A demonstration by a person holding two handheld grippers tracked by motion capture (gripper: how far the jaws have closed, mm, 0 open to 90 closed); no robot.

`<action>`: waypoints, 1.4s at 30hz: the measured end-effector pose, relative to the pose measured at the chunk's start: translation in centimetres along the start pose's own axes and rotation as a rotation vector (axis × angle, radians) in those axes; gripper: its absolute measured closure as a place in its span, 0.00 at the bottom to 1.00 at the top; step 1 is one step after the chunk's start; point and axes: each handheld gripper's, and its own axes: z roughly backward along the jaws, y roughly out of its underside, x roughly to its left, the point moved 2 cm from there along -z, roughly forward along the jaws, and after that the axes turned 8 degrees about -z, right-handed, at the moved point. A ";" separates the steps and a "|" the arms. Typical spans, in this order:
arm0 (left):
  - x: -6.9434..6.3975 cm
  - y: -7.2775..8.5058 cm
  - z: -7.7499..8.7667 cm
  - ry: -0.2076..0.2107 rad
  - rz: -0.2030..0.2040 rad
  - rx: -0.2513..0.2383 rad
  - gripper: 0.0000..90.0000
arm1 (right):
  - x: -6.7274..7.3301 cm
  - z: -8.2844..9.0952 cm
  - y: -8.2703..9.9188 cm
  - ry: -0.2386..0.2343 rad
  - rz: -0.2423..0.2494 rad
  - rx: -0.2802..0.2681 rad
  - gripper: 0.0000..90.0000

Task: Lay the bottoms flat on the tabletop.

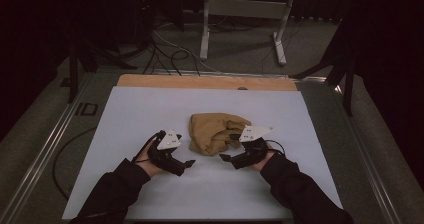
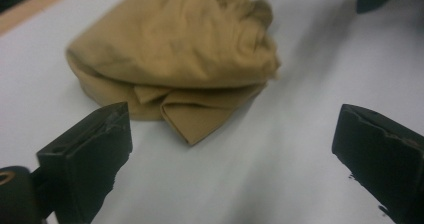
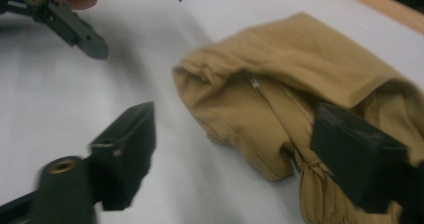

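- High view: the crumpled tan cloth [image 1: 215,131] lies mid-sheet on the white table cover [image 1: 130,119], between your two grippers. Your left gripper [image 1: 189,163] sits just short of it; your right gripper [image 1: 227,146] is at its near right edge.
- Left gripper view: jaws stand wide apart, nothing between them, the cloth [image 2: 175,54] just ahead.
- Right gripper view: jaws apart; one overlaps the cloth's [image 3: 280,84] edge, but whether it touches is unclear.

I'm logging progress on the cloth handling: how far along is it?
Nothing looks done yet: the tan cloth lies crumpled on the white table. In hand: the left tool and right tool both stand open beside it, the right one's far jaw over the fabric, nothing gripped. Left: gripping the cloth and all handling of it.
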 end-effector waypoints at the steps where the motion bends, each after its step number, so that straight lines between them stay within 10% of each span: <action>1: 0.1 0.1 -0.5 0.003 0.007 0.013 0.04 | -0.2 -0.3 0.1 -0.003 -0.002 0.004 0.25; 12: 1.8 1.1 -3.8 -0.002 0.041 0.112 0.21 | -1.6 -3.4 1.2 0.019 -0.006 0.088 0.31; 27: 3.0 1.4 -5.6 0.053 0.092 0.104 0.79 | -2.0 -3.5 1.6 0.066 -0.003 0.108 0.94; 33: 3.0 1.3 -5.0 0.041 0.083 0.096 0.97 | -2.0 -2.9 1.3 0.095 0.076 0.108 0.98; 42: 3.5 1.1 -1.3 -0.009 0.042 0.096 0.98 | -1.8 -0.8 0.9 0.117 0.046 0.068 0.99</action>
